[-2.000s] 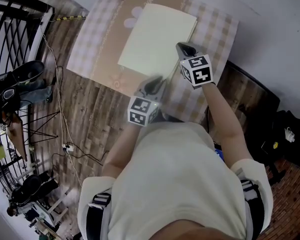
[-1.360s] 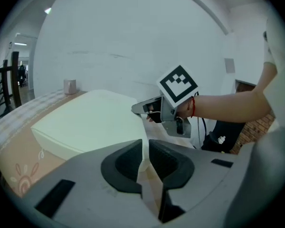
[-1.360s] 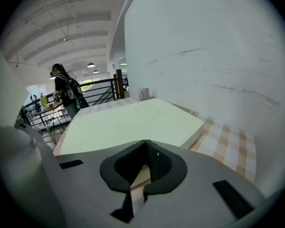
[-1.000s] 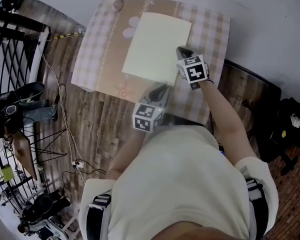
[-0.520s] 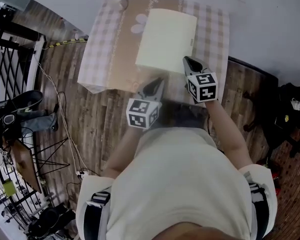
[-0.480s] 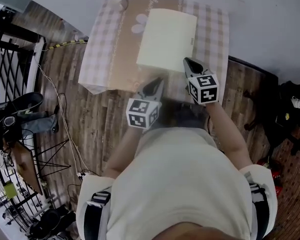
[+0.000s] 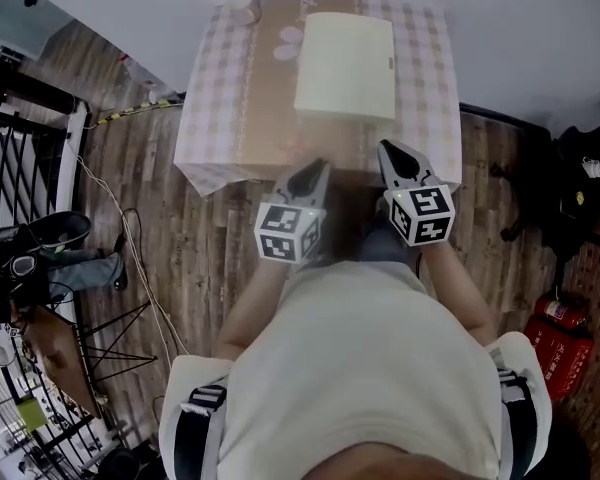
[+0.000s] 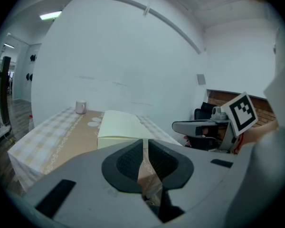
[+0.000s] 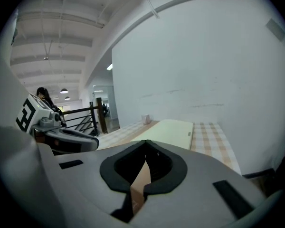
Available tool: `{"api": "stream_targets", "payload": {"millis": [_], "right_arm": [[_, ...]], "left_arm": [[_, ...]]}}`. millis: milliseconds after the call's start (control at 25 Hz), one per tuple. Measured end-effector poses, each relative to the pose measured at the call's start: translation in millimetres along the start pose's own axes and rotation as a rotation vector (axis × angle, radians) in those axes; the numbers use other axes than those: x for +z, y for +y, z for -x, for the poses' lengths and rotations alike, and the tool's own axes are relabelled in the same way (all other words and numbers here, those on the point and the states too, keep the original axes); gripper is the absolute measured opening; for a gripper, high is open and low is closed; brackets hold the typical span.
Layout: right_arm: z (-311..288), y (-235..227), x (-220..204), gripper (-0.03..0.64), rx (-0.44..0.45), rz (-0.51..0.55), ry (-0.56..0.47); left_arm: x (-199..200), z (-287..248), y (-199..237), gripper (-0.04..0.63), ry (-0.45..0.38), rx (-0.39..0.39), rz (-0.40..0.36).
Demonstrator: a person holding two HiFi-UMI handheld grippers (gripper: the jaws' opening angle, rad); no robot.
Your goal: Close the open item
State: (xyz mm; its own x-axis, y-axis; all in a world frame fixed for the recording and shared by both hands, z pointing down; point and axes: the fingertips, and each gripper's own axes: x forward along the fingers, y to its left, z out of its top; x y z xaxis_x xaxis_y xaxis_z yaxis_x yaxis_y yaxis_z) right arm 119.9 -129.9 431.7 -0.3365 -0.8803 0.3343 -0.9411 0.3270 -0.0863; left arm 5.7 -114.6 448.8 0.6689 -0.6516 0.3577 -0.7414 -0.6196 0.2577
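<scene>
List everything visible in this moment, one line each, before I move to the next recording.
box: one, cream, closed, middle of the table
tablecloth: one, beige-and-white checked, covering the table
cup: one, pale, table's far left corner
railing: one, black, left of the wood floor
fire extinguisher: one, red, floor at right
left gripper: one, grey, at the table's near edge, empty
right gripper: one, grey, at the near edge by the box, empty
person's top: one, cream, bottom of the head view
</scene>
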Motion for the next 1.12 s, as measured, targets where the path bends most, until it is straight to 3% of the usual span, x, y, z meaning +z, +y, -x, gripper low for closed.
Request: {"api": "stream_targets", "payload": {"millis": [520,1120], "right_arm": [[53.8,91.3,0.2,0.000,-0.024,0.046,-0.087],[68.1,108.5,14.4,-0.002,-0.025,0.075,-0.130]], "left_arm": [[-13.6,93.4,11.0,0.032,-0.058,-0.015,0.012],[-8.8,107.3,17.0,0.028,-0.099,-0.012,0.051]]}}
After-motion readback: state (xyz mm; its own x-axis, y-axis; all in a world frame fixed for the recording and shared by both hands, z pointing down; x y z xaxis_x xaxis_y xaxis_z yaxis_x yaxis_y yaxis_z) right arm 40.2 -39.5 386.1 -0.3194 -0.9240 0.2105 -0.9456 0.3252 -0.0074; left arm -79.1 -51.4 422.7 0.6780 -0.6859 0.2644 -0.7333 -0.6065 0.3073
